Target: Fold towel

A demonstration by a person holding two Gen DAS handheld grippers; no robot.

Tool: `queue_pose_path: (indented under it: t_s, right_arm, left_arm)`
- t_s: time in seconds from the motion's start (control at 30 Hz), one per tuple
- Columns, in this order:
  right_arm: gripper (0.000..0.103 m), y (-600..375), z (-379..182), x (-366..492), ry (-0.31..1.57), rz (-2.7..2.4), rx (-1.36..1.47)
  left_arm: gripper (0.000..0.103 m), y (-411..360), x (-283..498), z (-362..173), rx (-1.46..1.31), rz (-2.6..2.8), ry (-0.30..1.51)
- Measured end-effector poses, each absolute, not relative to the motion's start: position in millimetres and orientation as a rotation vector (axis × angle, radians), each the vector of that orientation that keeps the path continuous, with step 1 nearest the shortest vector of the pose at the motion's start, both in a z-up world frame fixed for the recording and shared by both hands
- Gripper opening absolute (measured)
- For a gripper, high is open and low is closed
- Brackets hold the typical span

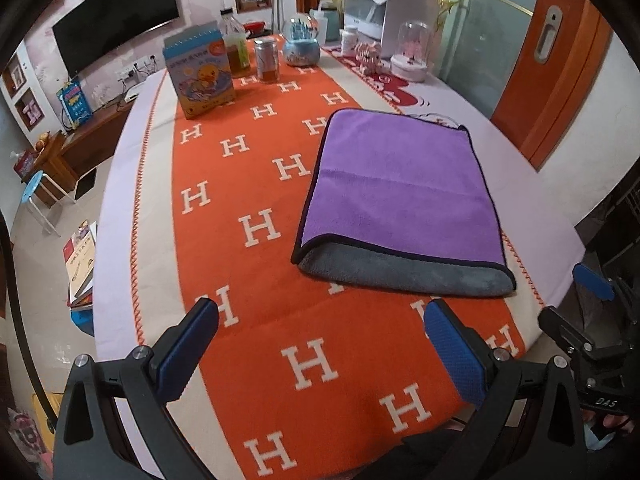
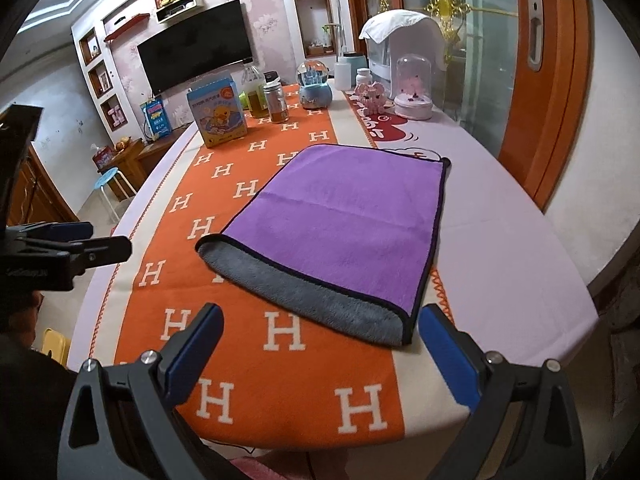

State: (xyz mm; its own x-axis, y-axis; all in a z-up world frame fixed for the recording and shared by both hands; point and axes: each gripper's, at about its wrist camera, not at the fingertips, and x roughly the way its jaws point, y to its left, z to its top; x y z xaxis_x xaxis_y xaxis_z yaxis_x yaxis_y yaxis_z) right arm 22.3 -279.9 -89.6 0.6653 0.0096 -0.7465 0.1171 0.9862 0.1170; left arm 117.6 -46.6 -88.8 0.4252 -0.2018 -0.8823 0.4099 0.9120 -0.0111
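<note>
1. Closest to the cameras, both grippers hang over the near end of the table, well short of any cloth. The left gripper (image 1: 320, 344) has its jaws spread wide with nothing between them, and the right gripper (image 2: 320, 344) is the same: wide and empty.

2. Pose-wise, both point forward and a bit down at the table. The right one sits lined up with the towel's near right corner; the left one sits further left, with the towel off to its right.

3. Just past the fingertips lies the towel (image 1: 400, 192), purple on top, already folded over once by the look of it. A grey strip (image 2: 320, 300) of the under layer sticks out along the near edge, so the layers aren't flush.

4. My take on the next fold: pinch both layers at the two near corners, lift evenly, and carry them to the far edge. Grab only the purple layer and it'll slide apart.

5. Further back, on the orange runner (image 1: 248, 184), sit a box (image 1: 200, 76), jars and a snow globe (image 1: 301, 42), well apart from the towel.
</note>
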Motion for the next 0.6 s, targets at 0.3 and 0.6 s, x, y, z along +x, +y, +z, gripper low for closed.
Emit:
queue_pose_path:
  t_s: [0.3,0.6]
  right_arm:
    - [0.092,-302,-121,44,0.911,-0.041,0.18]
    - [0.08,-322,-156,63,1.002,-0.052,0.21]
  left_arm:
    - [0.102,-71,162,-126,0.317,-0.406,1.121]
    - [0.102,-90,200,-162,0.403,-0.43,1.17]
